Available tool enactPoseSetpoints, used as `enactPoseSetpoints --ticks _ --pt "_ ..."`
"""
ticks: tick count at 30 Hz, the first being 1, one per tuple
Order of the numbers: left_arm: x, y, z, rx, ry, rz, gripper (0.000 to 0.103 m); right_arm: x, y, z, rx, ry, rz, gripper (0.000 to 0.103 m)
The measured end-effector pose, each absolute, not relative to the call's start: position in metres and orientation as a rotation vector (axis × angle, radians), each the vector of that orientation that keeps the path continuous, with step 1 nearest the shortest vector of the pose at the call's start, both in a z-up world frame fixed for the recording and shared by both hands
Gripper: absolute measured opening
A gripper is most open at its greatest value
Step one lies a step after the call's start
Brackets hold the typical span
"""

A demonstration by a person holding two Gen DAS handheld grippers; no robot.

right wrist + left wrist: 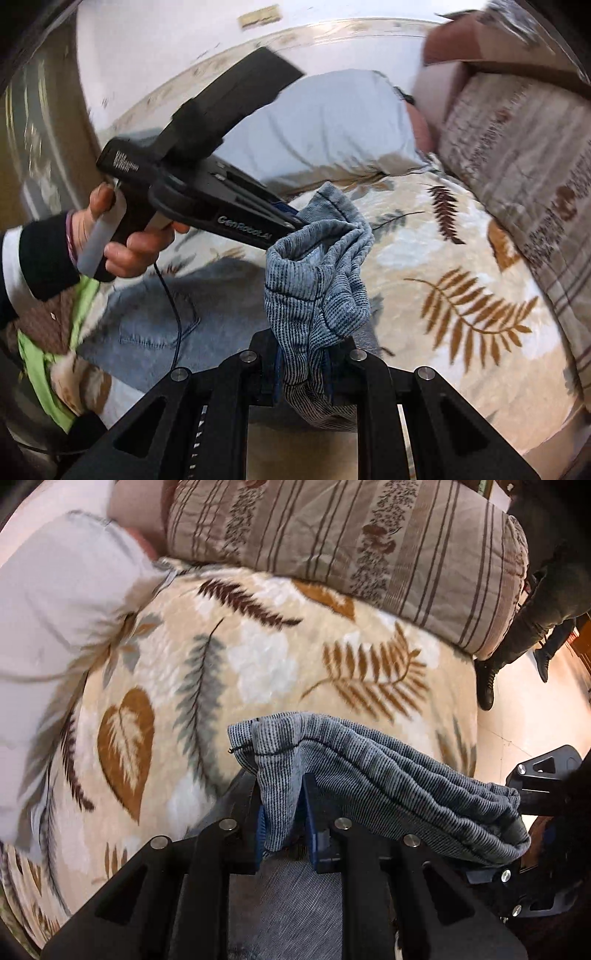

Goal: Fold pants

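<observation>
The pants are blue-grey, and their ribbed end (369, 775) is lifted above the leaf-patterned blanket (258, 657). My left gripper (283, 812) is shut on one bunch of this ribbed cloth. The right gripper (517, 805) grips the other end at the frame's right edge. In the right wrist view, the right gripper (303, 369) is shut on the hanging cloth (314, 288). A hand holds the left gripper (295, 223), which pinches the upper corner. The denim part with a pocket (147, 317) lies on the blanket below.
A striped folded quilt (351, 542) lies along the bed's far side, with a white pillow (55, 590) to its left. Someone's dark-trousered legs and boots (517, 638) stand on the pale floor beside the bed. A green cloth (40, 369) lies at the lower left.
</observation>
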State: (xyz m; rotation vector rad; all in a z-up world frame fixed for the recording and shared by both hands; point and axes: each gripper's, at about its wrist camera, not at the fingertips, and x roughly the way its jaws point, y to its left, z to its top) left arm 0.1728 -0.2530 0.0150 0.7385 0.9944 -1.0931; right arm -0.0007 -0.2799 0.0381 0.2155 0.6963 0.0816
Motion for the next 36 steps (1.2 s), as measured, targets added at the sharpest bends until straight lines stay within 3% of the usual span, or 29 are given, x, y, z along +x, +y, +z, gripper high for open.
enactPoseSetpoints --ticks 7,14,25,29,31,33,36 --pt "0.186 -0.213 -0.009 0.717 1.06 -1.054 0.019 0.011 -0.233 0.026 0.078 0.754 0.1 0.016" --pt "0.198 -0.18 -0.027 0.728 1.119 -0.988 0.03 0.02 -0.179 0.01 -0.141 0.808 0.087 0.016" --pt "0.213 -0.108 -0.041 0.629 1.238 -0.751 0.03 0.04 -0.118 -0.032 -0.406 0.92 0.107 0.025" --pt "0.212 -0.078 -0.031 0.477 1.28 -0.665 0.032 0.033 -0.115 -0.022 -0.427 0.903 0.125 0.027" --pt "0.209 -0.067 -0.022 0.352 1.295 -0.632 0.038 0.024 -0.123 -0.006 -0.39 0.887 0.146 0.032" --pt "0.207 -0.062 -0.014 0.241 1.293 -0.596 0.055 0.014 -0.132 0.008 -0.349 0.873 0.183 0.039" --pt "0.2 -0.061 -0.006 0.076 1.278 -0.548 0.065 -0.002 -0.162 0.034 -0.235 0.843 0.239 0.046"
